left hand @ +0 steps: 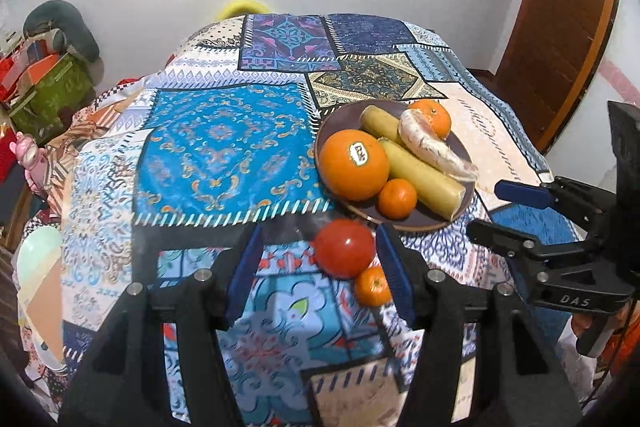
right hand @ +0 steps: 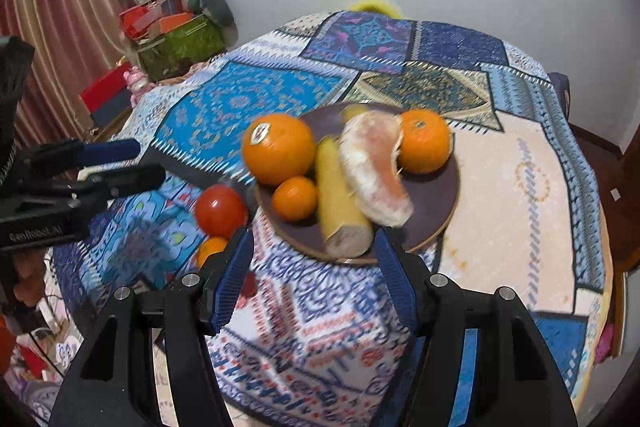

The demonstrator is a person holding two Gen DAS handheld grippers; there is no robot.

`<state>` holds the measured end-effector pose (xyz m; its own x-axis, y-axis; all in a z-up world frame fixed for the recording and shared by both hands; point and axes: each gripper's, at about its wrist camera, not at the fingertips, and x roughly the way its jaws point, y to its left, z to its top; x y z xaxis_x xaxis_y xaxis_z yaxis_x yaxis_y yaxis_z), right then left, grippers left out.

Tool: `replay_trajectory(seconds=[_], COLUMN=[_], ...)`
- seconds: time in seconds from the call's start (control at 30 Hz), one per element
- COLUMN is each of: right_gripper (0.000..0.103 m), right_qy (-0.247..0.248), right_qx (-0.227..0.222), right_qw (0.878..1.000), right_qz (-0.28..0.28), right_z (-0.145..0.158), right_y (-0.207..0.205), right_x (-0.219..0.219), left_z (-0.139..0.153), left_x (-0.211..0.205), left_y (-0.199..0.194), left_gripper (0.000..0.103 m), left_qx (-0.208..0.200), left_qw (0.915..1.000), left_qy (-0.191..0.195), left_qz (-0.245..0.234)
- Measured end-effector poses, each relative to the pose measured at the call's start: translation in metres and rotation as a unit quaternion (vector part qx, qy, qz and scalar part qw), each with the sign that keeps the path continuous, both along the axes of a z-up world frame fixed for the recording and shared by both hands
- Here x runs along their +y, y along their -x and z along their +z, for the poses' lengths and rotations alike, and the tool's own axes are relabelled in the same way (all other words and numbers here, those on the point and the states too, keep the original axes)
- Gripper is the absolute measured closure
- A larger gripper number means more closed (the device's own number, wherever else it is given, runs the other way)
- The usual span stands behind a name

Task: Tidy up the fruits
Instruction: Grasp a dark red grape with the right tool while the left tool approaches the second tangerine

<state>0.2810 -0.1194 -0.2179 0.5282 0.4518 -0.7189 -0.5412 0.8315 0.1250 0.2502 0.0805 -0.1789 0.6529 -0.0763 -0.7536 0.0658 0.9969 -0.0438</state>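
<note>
A brown plate (left hand: pixel 424 219) (right hand: pixel 434 193) on the patchwork cloth holds a big stickered orange (left hand: pixel 354 165) (right hand: pixel 280 149), two yellow banana pieces (left hand: pixel 420 177) (right hand: pixel 340 203), a peeled citrus segment (left hand: pixel 434 143) (right hand: pixel 374 167), a tangerine (left hand: pixel 434 115) (right hand: pixel 424 141) and a smaller tangerine (left hand: pixel 397 198) (right hand: pixel 295 197). Just in front of the plate, a red tomato (left hand: pixel 344 247) (right hand: pixel 221 211) and a small tangerine (left hand: pixel 372 286) (right hand: pixel 211 249) lie on the cloth. My left gripper (left hand: pixel 320 275) (right hand: pixel 140 163) hangs open above them and holds nothing. My right gripper (right hand: pixel 316 279) (left hand: pixel 496 211) is open and empty near the plate's front rim.
The cloth-covered table (left hand: pixel 224 147) drops off at its left and right edges. Boxes and clutter (right hand: pixel 176 39) stand beyond the far left. A wooden door (left hand: pixel 560 27) is at the right. A hand (left hand: pixel 584 325) grips the right gripper's handle.
</note>
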Motion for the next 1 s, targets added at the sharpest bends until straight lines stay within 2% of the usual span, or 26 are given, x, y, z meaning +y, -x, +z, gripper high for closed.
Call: replay_trajectory(seconds=[0.1, 0.23, 0.33, 0.47, 0.53, 0.73, 0.87, 1.0], right_gripper=[0.043, 0.045, 0.053, 0.067, 0.070, 0.076, 0.084, 0.085], right_qy=[-0.007, 0.002, 0.005, 0.009, 0.013, 0.016, 0.014, 0.005], right_qx=[0.013, 0.032, 0.049, 0.075, 0.086, 0.088, 0.082, 0.084], right_qw=[1.000, 0.999, 0.998, 0.995, 0.993, 0.993, 0.993, 0.993], right_qz=[0.008, 0.032, 0.051, 0.069, 0.074, 0.081, 0.085, 0.083], right_z=[-0.006, -0.017, -0.026, -0.041, -0.048, -0.058, -0.061, -0.058], right_y=[0.006, 0.011, 0.013, 0.010, 0.006, 0.000, -0.001, 0.001], right_x=[0.006, 0.018, 0.026, 0.039, 0.044, 0.052, 0.054, 0.047], left_z=[0.002, -0.002, -0.010, -0.026, -0.032, -0.050, -0.059, -0.062], left_x=[0.001, 0.004, 0.009, 0.014, 0.016, 0.018, 0.010, -0.002], left_y=[0.010, 0.015, 0.017, 0.018, 0.020, 0.020, 0.018, 0.013], left_gripper=[0.051, 0.051, 0.056, 0.056, 0.056, 0.056, 0.056, 0.056], left_qx=[-0.001, 0.008, 0.016, 0.035, 0.041, 0.068, 0.079, 0.083], left_qw=[1.0000, 0.9999, 0.9998, 0.9993, 0.9991, 0.9973, 0.9963, 0.9956], left_qy=[-0.005, 0.007, 0.010, 0.012, 0.010, 0.025, 0.025, 0.026], left_qz=[-0.008, -0.010, 0.000, -0.001, -0.002, -0.014, -0.024, -0.034])
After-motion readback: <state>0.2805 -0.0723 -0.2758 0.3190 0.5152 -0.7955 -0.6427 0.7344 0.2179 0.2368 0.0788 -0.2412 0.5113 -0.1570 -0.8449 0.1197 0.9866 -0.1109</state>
